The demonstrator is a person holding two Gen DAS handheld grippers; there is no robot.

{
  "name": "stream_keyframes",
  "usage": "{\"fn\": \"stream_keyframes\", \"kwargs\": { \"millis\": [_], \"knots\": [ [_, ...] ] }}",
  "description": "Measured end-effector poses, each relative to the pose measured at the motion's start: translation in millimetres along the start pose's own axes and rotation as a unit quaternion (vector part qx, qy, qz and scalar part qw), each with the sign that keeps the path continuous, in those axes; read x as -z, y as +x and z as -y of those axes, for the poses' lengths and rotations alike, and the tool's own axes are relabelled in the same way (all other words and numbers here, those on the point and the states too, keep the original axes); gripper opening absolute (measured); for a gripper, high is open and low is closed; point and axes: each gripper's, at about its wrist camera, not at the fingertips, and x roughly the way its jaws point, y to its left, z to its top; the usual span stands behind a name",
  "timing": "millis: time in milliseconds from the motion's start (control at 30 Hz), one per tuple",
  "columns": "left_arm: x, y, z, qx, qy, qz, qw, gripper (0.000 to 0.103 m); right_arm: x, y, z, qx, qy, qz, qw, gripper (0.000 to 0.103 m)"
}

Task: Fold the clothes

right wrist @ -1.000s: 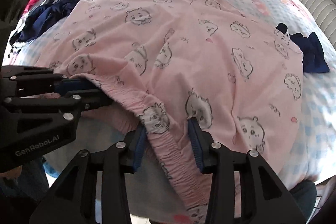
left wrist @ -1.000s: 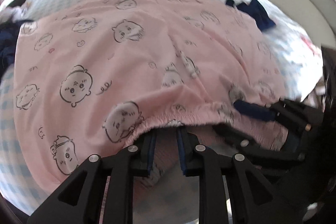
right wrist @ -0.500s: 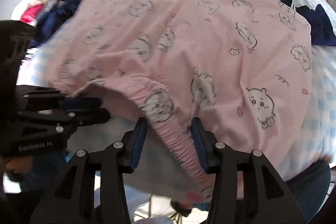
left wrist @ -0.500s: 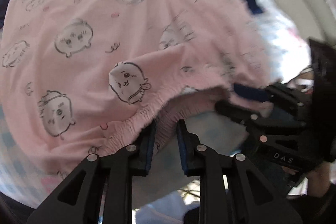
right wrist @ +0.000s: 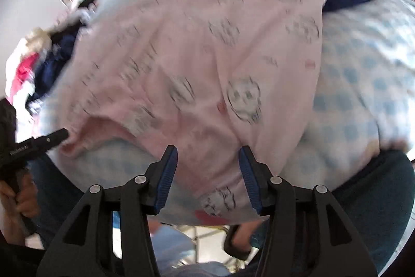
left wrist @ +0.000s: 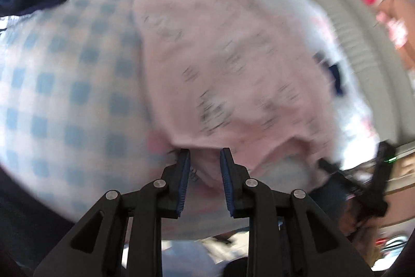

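We see the soft, light pink cartoon-print cotton garment (right wrist: 207, 64) lying limp, best pinched at its elastic hem, both the left gripper (left wrist: 205, 162) and right gripper (right wrist: 208, 160) opening over loose cloth.

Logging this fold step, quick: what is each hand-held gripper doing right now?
Left hand-held gripper: opening, pink garment edge between its jaws.
Right hand-held gripper: opening, garment between its jaws, pads clear of it.
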Motion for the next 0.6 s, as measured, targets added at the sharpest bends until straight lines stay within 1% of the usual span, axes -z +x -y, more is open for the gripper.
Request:
{"fn": "stream_keyframes", "kwargs": {
  "millis": [33,100,133,167,200,233,267,300,333,367,400,433,467,567,600],
  "knots": [
    [1,-2,-1,-0.002,0.006,-0.004,1.0000,0.025,3,1,1,0.009,-0.004,-0.001,1.000,0.050],
    [4,-6,-4,-0.004,0.005,-0.013,0.9999,0.026,5,-3,6,0.016,0.007,0.002,1.000,0.050],
    [5,-8,-7,-0.002,0.000,-0.015,0.9999,0.027,5,-6,8,0.017,0.014,0.004,1.000,0.050],
    [6,-12,-10,0.008,-0.009,-0.011,0.9999,0.028,5,-11,10,0.020,0.018,0.010,1.000,0.050],
    [6,-14,-16,0.032,-0.027,-0.004,0.9991,0.029,4,-16,13,0.023,0.021,0.015,0.999,0.050],
    [5,-16,-24,0.068,-0.058,0.001,0.9960,0.034,4,-20,15,0.020,0.027,0.020,0.999,0.051],
    [5,-16,-31,0.102,-0.091,0.003,0.9906,0.037,4,-23,18,0.012,0.037,0.024,0.999,0.052],
    [5,-14,-39,0.139,-0.123,0.006,0.9826,0.037,4,-26,23,-0.005,0.057,0.028,0.998,0.053],
    [4,-11,-43,0.165,-0.143,0.007,0.9757,0.040,3,-27,27,-0.020,0.074,0.031,0.997,0.053],
    [3,-7,-42,0.166,-0.145,0.006,0.9753,0.044,3,-24,31,-0.034,0.091,0.026,0.995,0.053],
    [1,0,-40,0.159,-0.144,0.000,0.9768,0.045,4,-20,35,-0.048,0.108,0.022,0.993,0.053],
    [-2,8,-37,0.143,-0.136,-0.011,0.9803,0.045,5,-16,35,-0.052,0.114,0.017,0.992,0.053],
    [-3,12,-33,0.136,-0.130,-0.016,0.9820,0.045,6,-14,35,-0.052,0.113,0.016,0.992,0.053],
    [0,13,-23,0.128,-0.115,-0.014,0.9850,0.048,9,-12,32,-0.026,0.101,0.009,0.994,0.053],
    [1,14,-20,0.127,-0.112,-0.011,0.9854,0.048,9,-12,32,-0.008,0.098,0.011,0.995,0.054]
  ]
}}
